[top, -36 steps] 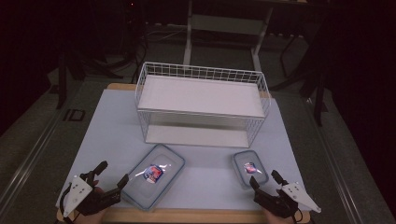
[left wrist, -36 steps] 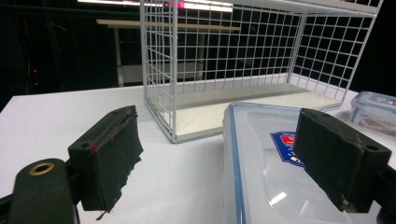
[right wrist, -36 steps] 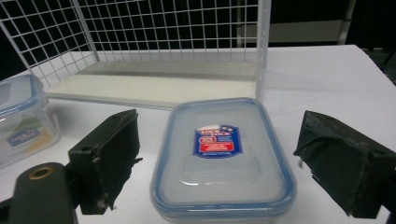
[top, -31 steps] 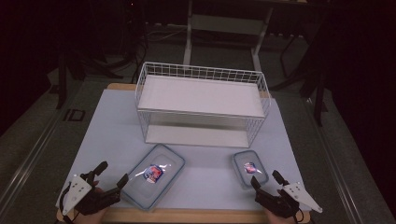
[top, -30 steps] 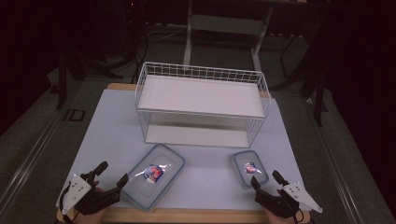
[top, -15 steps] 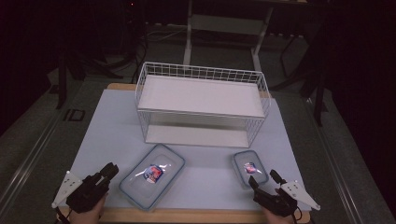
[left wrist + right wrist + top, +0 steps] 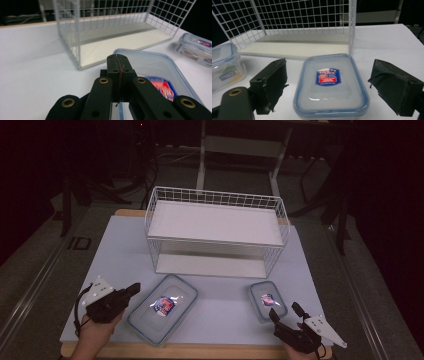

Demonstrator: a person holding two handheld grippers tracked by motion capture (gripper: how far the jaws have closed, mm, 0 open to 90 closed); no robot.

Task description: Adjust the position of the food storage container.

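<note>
The white table [image 7: 125, 250] carries a wire shelf rack [image 7: 216, 236] at the far centre, a large lidded container [image 7: 162, 307] near left, and a small lidded container [image 7: 268, 300] near right, apparently plastic.

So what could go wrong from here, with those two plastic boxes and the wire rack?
1. The left hand-held gripper is shut with nothing between its jaws, its tip over the large container; pushing on might shove the box rather than grip it.
2. The right hand-held gripper is open, with the small container between its jaws; a grip across the smooth lid could slip.
3. The wire rack stands close behind both; a lifted box might bump it.
</note>
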